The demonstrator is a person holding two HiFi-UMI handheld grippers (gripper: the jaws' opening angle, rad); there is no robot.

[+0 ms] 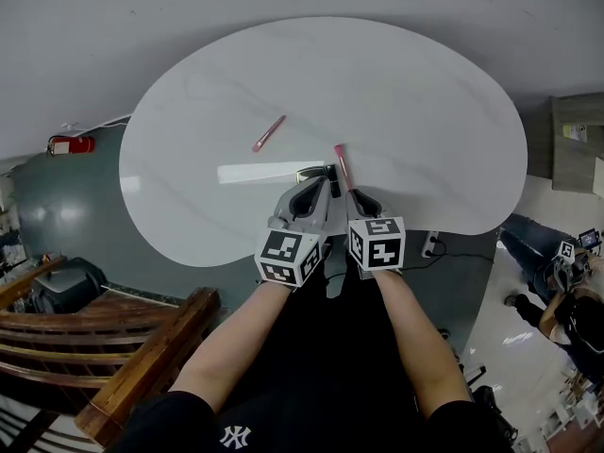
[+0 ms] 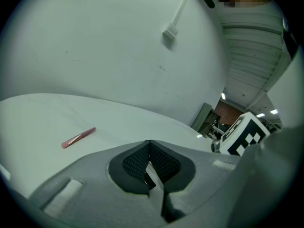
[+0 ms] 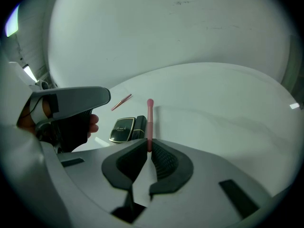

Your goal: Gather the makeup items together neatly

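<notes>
On the white table (image 1: 425,111), a slim pink makeup stick (image 1: 269,133) lies alone on the left, well apart from the other items. The left gripper (image 2: 150,144) is near the table's front edge, its jaws together on nothing. A black compact (image 3: 122,128) and a black tube (image 3: 139,126) lie side by side. The right gripper (image 3: 148,148) is clamped on a pink makeup brush (image 3: 150,115), just beside the tube.

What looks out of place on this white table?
One slim pink makeup stick lies alone and slanted, apart from the black square compact and black tube lying side by side. Nothing looks spilled or damaged.
</notes>
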